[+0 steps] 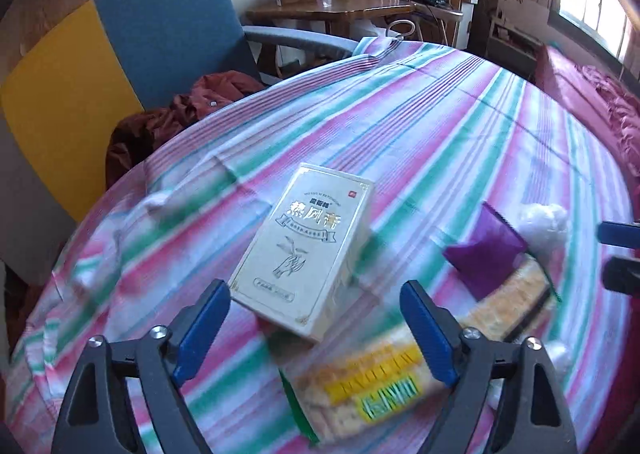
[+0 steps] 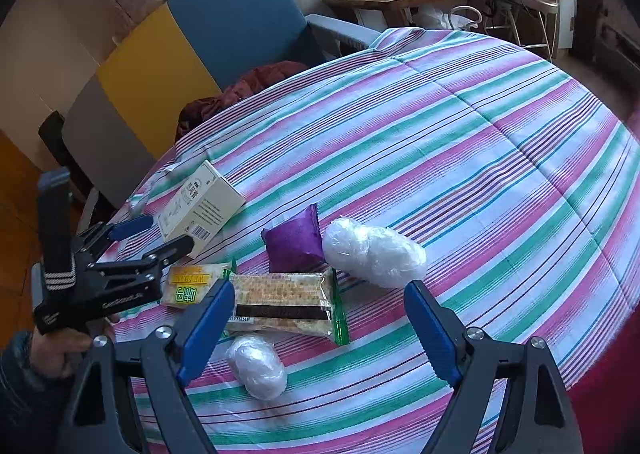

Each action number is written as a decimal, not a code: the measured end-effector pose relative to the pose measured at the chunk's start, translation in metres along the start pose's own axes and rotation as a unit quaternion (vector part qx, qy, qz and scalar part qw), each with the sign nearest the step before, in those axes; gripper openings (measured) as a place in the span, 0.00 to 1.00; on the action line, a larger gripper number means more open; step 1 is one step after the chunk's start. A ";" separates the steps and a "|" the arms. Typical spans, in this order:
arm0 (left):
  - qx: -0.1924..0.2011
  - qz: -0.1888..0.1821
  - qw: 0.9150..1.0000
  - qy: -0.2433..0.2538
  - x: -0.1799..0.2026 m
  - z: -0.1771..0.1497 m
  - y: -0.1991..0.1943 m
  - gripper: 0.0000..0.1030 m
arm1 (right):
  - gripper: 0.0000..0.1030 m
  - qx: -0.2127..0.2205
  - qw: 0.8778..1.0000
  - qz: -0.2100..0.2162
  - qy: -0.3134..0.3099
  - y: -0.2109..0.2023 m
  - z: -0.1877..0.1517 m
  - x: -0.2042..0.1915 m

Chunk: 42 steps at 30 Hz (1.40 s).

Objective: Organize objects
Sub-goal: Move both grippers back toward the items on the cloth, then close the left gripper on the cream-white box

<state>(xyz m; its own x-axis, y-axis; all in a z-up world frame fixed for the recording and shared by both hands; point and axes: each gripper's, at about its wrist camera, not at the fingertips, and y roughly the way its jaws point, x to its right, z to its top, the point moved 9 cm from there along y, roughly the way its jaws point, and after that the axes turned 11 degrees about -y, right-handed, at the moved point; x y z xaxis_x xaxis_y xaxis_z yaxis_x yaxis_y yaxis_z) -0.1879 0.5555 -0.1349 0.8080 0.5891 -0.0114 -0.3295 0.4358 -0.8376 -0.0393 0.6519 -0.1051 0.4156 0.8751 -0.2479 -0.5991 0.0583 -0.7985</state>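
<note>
On the striped cloth (image 1: 440, 126) lies a cream box (image 1: 304, 250) with its near end between the tips of my left gripper (image 1: 316, 294), which stands wide open and does not press on it. Under that gripper lies a yellow-labelled cracker pack (image 1: 360, 390). The right wrist view shows the cream box (image 2: 200, 206), left gripper (image 2: 168, 232), purple packet (image 2: 294, 240), two cracker packs (image 2: 192, 286) (image 2: 284, 302), and two white wrapped bundles (image 2: 374, 252) (image 2: 256, 372). My right gripper (image 2: 318, 288) hovers open over the cracker pack and the bundles, holding nothing.
A blue chair (image 1: 168, 26) and a yellow panel (image 1: 68, 94) stand behind the cloth's left edge, with a dark red garment (image 1: 180, 114) on the seat. A wooden table (image 1: 332, 10) with boxes is farther back. Red bedding (image 1: 592, 106) lies at the right.
</note>
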 end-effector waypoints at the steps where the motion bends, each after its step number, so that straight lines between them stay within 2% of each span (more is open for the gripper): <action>1: -0.001 0.002 1.000 0.006 0.001 0.005 0.005 0.88 | 0.85 -0.001 1.000 0.001 0.000 0.000 0.000 0.000; 2: 0.002 0.006 1.000 0.012 0.002 0.011 0.009 0.87 | 0.85 -0.002 1.000 0.002 0.000 0.000 0.000 0.000; 4: 0.006 0.014 1.000 0.019 0.005 0.019 0.014 0.75 | 0.85 -0.006 1.000 0.004 0.000 0.001 -0.001 -0.001; 8: 0.002 0.016 0.999 0.029 0.010 0.024 0.021 0.74 | 0.85 -0.014 1.000 0.005 0.005 0.003 -0.003 0.001; 11: -0.005 0.010 1.000 0.029 0.009 0.017 0.018 0.71 | 0.85 -0.013 1.000 0.004 0.008 0.002 -0.002 0.003; 12: -0.007 0.008 1.000 0.028 0.009 0.014 0.017 0.67 | 0.85 -0.013 1.000 0.004 0.009 0.002 -0.002 0.004; 16: -0.018 -0.034 0.999 0.030 0.017 -0.008 0.006 0.62 | 0.85 -0.011 1.000 0.004 0.011 0.001 -0.002 0.005; 21: -0.005 -0.062 0.998 -0.006 0.012 -0.010 -0.018 0.63 | 0.85 -0.010 1.000 0.003 0.011 0.000 -0.001 0.005; 23: -0.001 -0.059 0.998 -0.019 0.007 -0.010 -0.023 0.69 | 0.85 -0.010 1.000 0.002 0.013 0.001 -0.001 0.006; 24: 0.001 -0.056 0.998 -0.023 0.005 -0.008 -0.023 0.79 | 0.85 -0.010 1.000 0.002 0.013 0.001 -0.002 0.006; 25: 0.001 -0.056 0.998 -0.029 0.004 -0.008 -0.023 0.81 | 0.85 -0.010 1.000 0.003 0.013 0.002 -0.002 0.005; 28: 0.003 -0.056 0.997 -0.048 0.003 0.001 -0.021 0.81 | 0.86 -0.010 1.000 0.002 0.010 0.001 -0.002 0.005; 31: 0.010 -0.041 0.998 -0.041 0.008 0.018 -0.013 0.81 | 0.86 -0.012 1.000 0.001 0.010 0.001 -0.004 0.005; 33: 0.000 -0.048 0.998 -0.045 0.013 0.027 -0.003 0.81 | 0.86 -0.014 1.000 0.001 0.012 0.002 -0.004 0.006; 38: -0.021 -0.026 0.998 -0.051 0.012 0.040 0.031 0.81 | 0.86 -0.021 1.000 0.000 0.009 0.004 -0.005 0.006; 39: -0.031 -0.026 0.998 -0.055 0.011 0.039 0.038 0.78 | 0.86 -0.022 1.000 0.000 0.010 0.004 -0.004 0.007; 40: -0.036 -0.022 0.997 -0.062 0.008 0.038 0.042 0.55 | 0.86 -0.022 1.000 0.000 0.011 0.004 -0.005 0.007; 42: -0.035 -0.023 0.996 -0.085 0.002 0.033 0.042 0.49 | 0.86 -0.023 1.000 -0.001 0.013 0.005 -0.005 0.009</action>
<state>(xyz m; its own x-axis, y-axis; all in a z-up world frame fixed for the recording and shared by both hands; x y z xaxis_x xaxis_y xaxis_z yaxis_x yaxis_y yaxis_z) -0.2166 0.5971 -0.1524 0.7255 0.6785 0.1153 -0.2546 0.4202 -0.8709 -0.0351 0.6579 -0.1142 0.4340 0.8626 -0.2599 -0.5665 0.0370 -0.8232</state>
